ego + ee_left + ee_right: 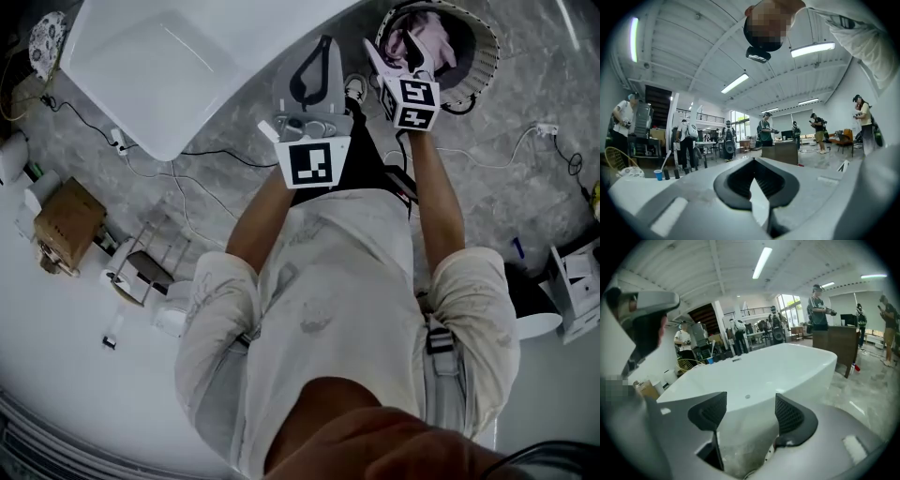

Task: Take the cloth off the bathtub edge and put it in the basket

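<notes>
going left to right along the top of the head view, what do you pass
bathtub → left gripper → right gripper, in front of the basket's left rim → basket with a pink cloth inside

You wear a loose, off-white, short-sleeved shirt [347, 281], creased and faintly smudged with grey. Its sleeves [217, 286] are wide and end near the elbows. At four o'clock from the shirt's middle, a pale strap [441, 370] with a black buckle [439, 337] runs down your side. Toward twelve o'clock, dark legwear [370, 164] shows, and past it a white shoe [354, 89].

The left gripper [319, 58] has a smooth grey shell, black ribbed pads [736, 180] and a white cube [312, 162] printed with a black square marker. The right gripper [396, 58] has the same grey shell and black cross-hatched pads [792, 416], and its marker cube [415, 101] is smaller in view.
</notes>
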`<act>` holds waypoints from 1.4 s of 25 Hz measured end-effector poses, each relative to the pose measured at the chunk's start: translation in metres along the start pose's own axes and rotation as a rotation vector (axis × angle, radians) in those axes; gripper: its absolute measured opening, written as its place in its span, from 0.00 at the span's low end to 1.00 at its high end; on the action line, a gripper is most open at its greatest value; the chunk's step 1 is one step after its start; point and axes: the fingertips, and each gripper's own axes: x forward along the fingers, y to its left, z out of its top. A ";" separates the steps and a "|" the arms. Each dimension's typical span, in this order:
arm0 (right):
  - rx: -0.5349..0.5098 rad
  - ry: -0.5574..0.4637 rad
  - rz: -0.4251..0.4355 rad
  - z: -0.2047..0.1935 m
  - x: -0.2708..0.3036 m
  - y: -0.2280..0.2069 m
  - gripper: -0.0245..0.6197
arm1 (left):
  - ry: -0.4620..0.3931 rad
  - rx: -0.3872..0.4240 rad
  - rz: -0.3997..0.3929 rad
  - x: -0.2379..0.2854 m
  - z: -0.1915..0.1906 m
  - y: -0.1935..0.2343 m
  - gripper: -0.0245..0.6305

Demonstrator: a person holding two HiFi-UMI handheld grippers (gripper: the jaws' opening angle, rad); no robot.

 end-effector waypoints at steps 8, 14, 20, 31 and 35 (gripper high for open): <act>-0.159 -0.176 0.166 0.104 -0.025 0.122 0.55 | -0.009 0.009 0.185 -0.075 0.022 0.089 0.04; -0.303 -0.244 0.322 0.164 -0.043 0.214 0.53 | -0.047 0.006 0.332 -0.139 0.051 0.160 0.04; -0.374 -0.342 0.380 0.201 -0.070 0.299 0.53 | -0.071 0.004 0.440 -0.207 0.078 0.224 0.04; -0.429 -0.472 0.479 0.238 -0.112 0.410 0.48 | -0.136 0.031 0.628 -0.294 0.121 0.305 0.04; -0.458 -0.511 0.454 0.251 -0.122 0.421 0.28 | -0.151 0.035 0.670 -0.305 0.132 0.318 0.04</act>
